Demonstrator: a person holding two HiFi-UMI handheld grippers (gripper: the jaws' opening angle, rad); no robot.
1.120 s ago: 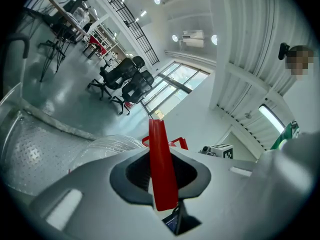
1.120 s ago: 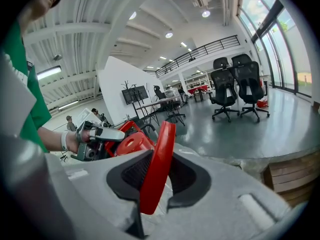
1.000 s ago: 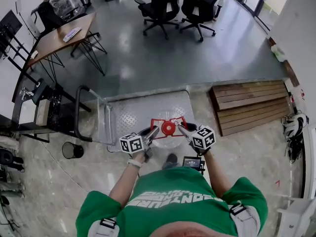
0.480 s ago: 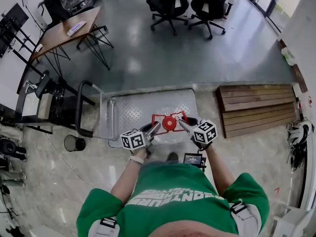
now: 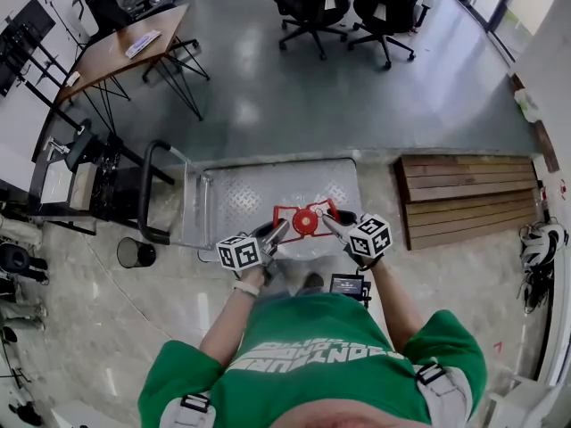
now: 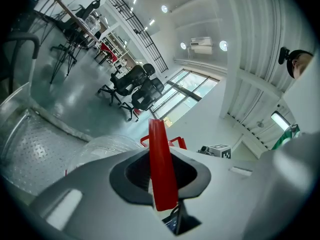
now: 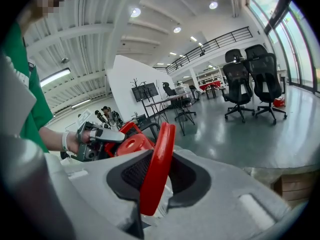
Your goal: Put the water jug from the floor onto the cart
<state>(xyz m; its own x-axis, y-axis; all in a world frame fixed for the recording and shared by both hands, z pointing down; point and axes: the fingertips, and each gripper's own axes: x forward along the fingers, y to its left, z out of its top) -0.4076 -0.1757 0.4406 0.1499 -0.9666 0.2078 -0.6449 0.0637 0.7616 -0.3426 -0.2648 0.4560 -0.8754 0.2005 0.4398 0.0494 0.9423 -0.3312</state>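
Over the near edge of the cart [image 5: 259, 190], the water jug [image 5: 305, 225] is held between your two claws. Your left claw [image 5: 278, 231] is closed narrow on one side of its red handle frame [image 6: 161, 169], and your right claw [image 5: 328, 228] grips the opposite side. You stand just behind it; whether the jug's base touches the cart cannot be told from any view.

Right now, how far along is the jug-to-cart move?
Done: the left gripper and right gripper are clamped on the water jug by its red handle. In hand: it hangs over the cart at its near edge. Left: set it on the deck and release; contact can't be judged.
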